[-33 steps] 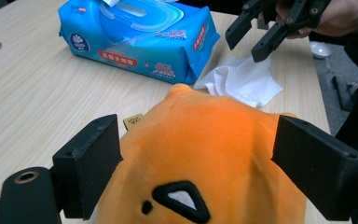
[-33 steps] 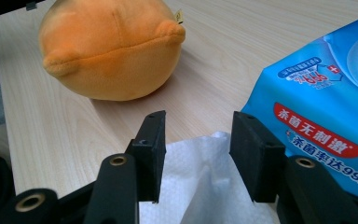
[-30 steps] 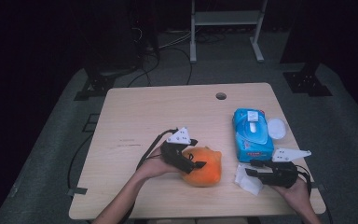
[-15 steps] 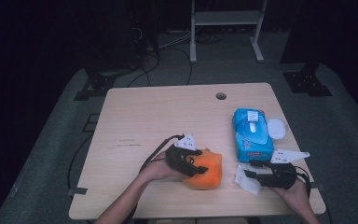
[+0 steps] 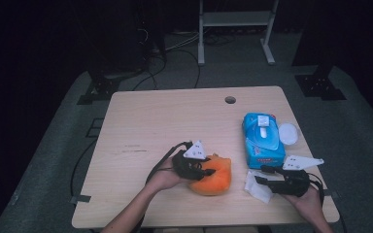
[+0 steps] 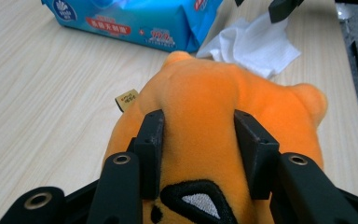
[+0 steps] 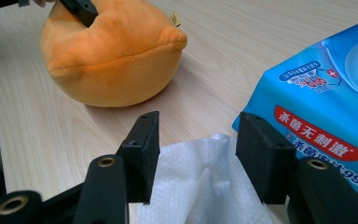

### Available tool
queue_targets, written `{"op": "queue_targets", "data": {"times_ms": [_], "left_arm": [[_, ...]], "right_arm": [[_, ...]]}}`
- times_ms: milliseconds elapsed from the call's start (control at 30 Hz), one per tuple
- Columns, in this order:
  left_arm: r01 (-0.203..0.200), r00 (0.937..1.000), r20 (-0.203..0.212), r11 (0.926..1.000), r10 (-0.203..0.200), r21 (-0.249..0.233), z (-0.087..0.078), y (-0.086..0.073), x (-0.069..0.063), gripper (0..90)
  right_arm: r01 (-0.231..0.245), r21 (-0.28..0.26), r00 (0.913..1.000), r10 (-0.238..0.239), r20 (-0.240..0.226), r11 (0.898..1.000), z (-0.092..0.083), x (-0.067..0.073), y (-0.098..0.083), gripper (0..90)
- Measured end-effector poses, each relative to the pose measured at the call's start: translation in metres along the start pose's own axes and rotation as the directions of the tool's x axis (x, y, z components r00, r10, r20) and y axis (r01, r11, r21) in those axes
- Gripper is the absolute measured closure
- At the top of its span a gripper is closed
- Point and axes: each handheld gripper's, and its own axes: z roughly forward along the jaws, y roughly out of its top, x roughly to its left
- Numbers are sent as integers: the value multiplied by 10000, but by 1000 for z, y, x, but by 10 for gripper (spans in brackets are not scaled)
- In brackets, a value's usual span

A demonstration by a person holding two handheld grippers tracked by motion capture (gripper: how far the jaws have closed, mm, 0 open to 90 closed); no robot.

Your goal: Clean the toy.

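Left tool (image 6: 198, 140): jaws just closed, clamped on plush (image 6: 223, 107), near-centre bench (image 5: 141, 126) | Right tool (image 7: 198, 154): jaws half apart, straddling wipe (image 7: 205, 191), pads not pressing | Wipe pack (image 5: 262, 140): far of wipe, right side.

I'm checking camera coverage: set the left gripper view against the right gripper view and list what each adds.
Left gripper view alone: the left gripper shut on the orange plush toy, its embroidered face patch below.
Right gripper view alone: the right gripper, jaws apart, over the white wipe.
Both: toy, wipe, blue wet-wipe pack, wooden table.
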Motion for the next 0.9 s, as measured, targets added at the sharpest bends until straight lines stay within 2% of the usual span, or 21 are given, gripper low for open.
{"op": "queue_targets", "data": {"times_ms": [67, 267, 367, 633, 900], "left_arm": [[-195, 9998, -12, 9998, 195, -49, -2, 2, -2, 582], [-217, 9997, -72, 9996, 216, -189, -5, 4, -3, 603], [-167, 9997, -187, 9996, 163, -207, -7, 5, -1, 604], [81, 9993, -368, 9980, -104, -622, -17, 10, 5, 605], [357, 9962, -755, 9941, -436, -1028, -30, 16, 18, 604]], "right_arm": [[-2, -19, 10000, 2, -6, 10000, 0, 0, 0, 484], [-28, -46, 10000, 28, -4, 10000, 0, 0, 0, 486], [-46, -41, 10000, 46, -14, 10000, 0, 0, 0, 489], [-68, -118, 10000, 68, 5, 9999, -2, -1, 0, 489], [-78, -188, 10000, 78, -6, 9998, -2, -2, -1, 489]]}}
